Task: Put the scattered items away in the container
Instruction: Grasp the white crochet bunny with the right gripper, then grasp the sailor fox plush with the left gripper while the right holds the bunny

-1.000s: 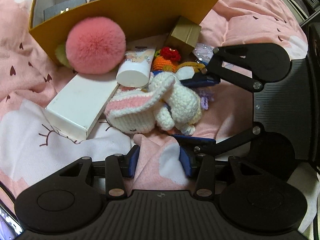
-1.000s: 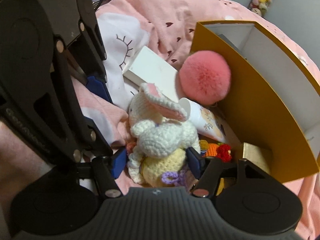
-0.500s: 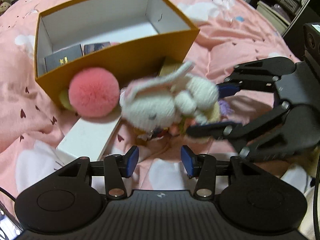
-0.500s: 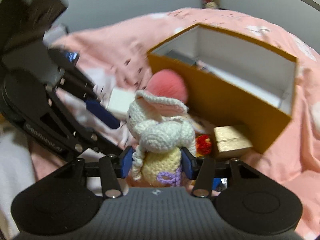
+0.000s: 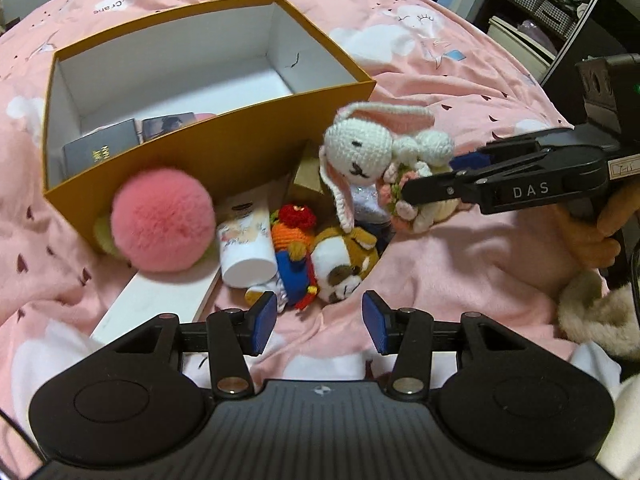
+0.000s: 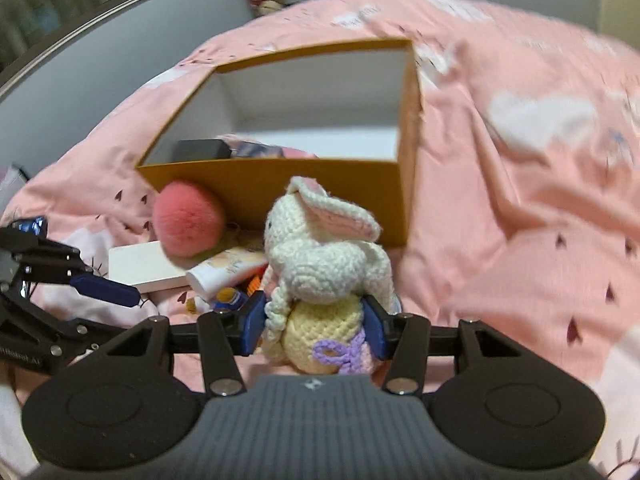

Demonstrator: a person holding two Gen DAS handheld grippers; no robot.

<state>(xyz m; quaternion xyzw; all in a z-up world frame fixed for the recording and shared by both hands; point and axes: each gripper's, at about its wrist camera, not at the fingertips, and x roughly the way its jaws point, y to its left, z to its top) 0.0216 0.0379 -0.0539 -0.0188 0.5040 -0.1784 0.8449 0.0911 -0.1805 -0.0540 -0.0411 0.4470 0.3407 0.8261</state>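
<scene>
Several items already lie inside the box (image 5: 224,148), while a pompom (image 5: 162,220), tube (image 5: 246,244), white carton (image 5: 156,300) and small toys wait outside its front wall. The right gripper (image 6: 314,322) is clamped on the crochet rabbit (image 6: 320,264), held clear of the pile just short of the box; the left gripper (image 5: 318,322) hangs parted, holding nothing. Everything rests on a rumpled pink bedspread (image 5: 440,64), with dim shelving behind.

a white crochet bunny (image 6: 320,276) with pink-lined ears and a yellow body hangs clear of the bed, just in front of the open mustard box (image 5: 224,152). against the box's front wall lie a pink pompom (image 5: 162,220), a white tube (image 5: 248,246), a small crochet doll (image 5: 294,256) and a plush dog (image 5: 344,264).
</scene>
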